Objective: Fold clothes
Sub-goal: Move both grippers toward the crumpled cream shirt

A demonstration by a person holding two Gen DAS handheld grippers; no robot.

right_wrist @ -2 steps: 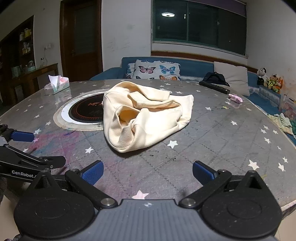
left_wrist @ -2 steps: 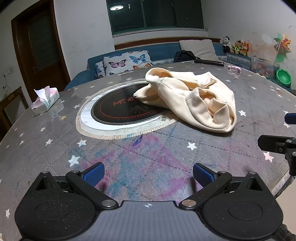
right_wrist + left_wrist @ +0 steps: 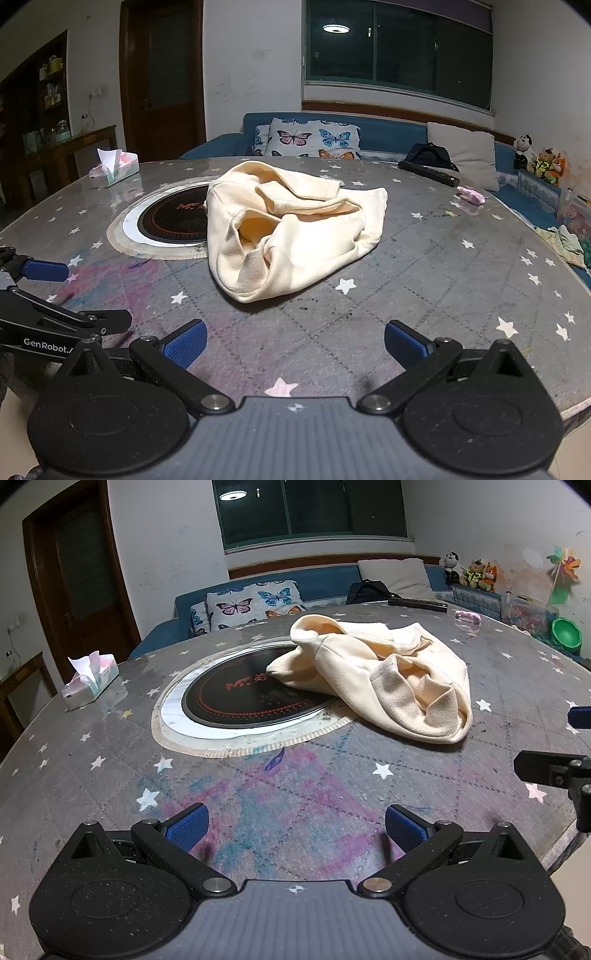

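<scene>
Your left gripper [image 3: 295, 829] hangs over the near edge of the round table [image 3: 92, 794], jaws spread wide with only the stained star-print cover between the blue pads [image 3: 186, 829]. Your right gripper [image 3: 295, 347] sits just beside it, equally wide and holding nothing. Ahead of both, well apart from the pads, lies the cream garment [image 3: 291, 229], crumpled in a loose heap. From your right wrist view its long axis runs from the near left, where a rounded bunched end points towards you, back to the far right, where a flatter hem lies. An opening in the near end gapes towards you. Its far left edge overlaps the black round hob [image 3: 255, 698] set in the table's middle. Farther left, a tissue box [image 3: 90, 681] holds a tissue standing up out of its slot
</scene>
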